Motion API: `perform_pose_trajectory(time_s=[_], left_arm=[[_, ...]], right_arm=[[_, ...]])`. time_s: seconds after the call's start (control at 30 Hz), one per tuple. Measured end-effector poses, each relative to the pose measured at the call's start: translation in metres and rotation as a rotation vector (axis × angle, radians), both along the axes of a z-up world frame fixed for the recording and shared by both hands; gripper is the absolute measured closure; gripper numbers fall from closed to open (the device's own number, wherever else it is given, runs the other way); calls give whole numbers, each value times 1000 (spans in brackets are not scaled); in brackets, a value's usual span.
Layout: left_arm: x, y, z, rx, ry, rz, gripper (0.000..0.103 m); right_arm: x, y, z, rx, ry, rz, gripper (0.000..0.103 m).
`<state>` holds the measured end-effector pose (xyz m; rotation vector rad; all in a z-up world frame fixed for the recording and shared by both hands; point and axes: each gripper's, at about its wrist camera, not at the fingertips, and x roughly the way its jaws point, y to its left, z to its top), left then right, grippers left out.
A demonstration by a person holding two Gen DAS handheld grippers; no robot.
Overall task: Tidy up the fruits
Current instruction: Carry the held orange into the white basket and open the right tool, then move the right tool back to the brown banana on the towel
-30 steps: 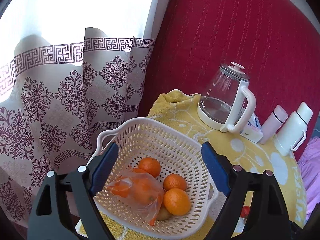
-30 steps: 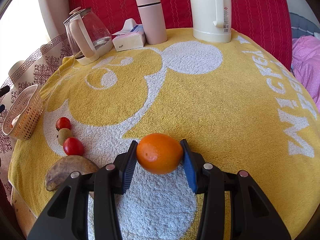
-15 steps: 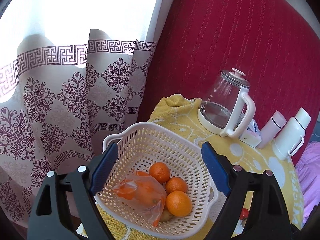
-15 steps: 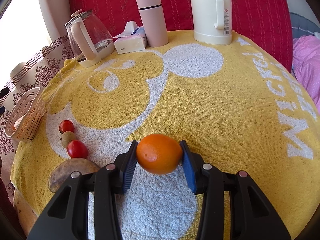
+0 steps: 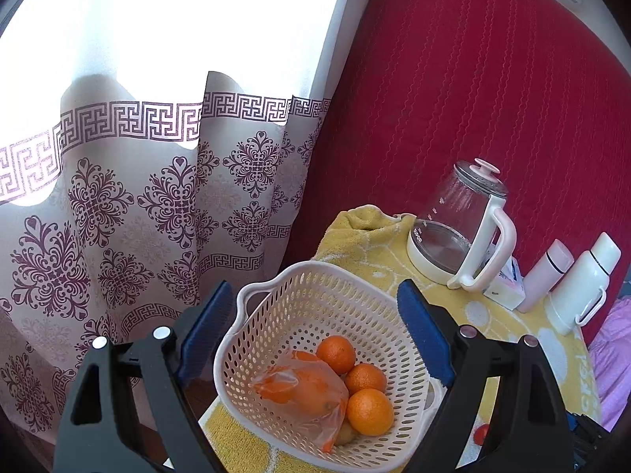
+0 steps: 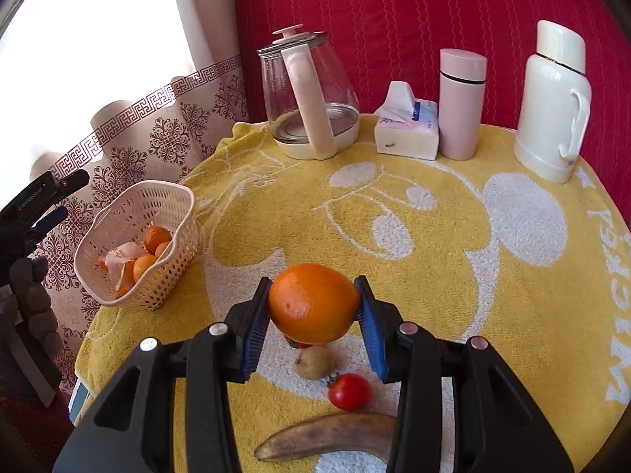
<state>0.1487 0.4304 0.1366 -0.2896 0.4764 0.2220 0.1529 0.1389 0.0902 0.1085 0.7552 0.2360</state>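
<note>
Surface: yellow towel (image 6: 434,244) covered the round table.
Basket (image 6: 173,272): stood at the table's left edge; held three loose oranges (image 5: 368,412) and a plastic bag (image 5: 303,392) of fruit.
Right gripper (image 6: 314,307): clamped on a large orange (image 6: 314,302), above the towel.
Left gripper (image 5: 315,339): spread wide, empty, above the basket.
Towel items: tomato (image 6: 349,391), banana (image 6: 327,435).

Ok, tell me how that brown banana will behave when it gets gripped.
The banana is brown nearly all over, so probably soft and easily squashed. Its curved shape lies flat on the towel, so it likely won't roll, though it may sag if gripped by one end.
</note>
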Motion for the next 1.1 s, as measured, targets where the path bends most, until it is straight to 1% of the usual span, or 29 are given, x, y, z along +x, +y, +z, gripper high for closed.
perform_pose_trajectory(time_s=[0.17, 0.27, 0.4, 0.53, 0.77, 0.83, 1.1], left_arm=[[0, 4, 1, 0, -3, 19, 16], [-1, 12, 1, -22, -5, 40, 16], [1, 19, -3, -42, 5, 57, 16], [3, 22, -5, -58, 10, 67, 16], [4, 28, -8, -74, 16, 91, 16], [5, 30, -9, -79, 21, 94, 16], [5, 31, -9, -85, 21, 89, 16]], right_arm=[[21, 61, 15, -26, -28, 122, 60], [31, 92, 22, -33, -44, 175, 60], [44, 122, 21, -19, -26, 216, 60], [57, 144, 15, -43, -10, 235, 60], [78, 160, 7, -21, 32, 268, 60], [77, 160, 8, -23, 21, 265, 51], [64, 136, 17, 0, -11, 242, 51]])
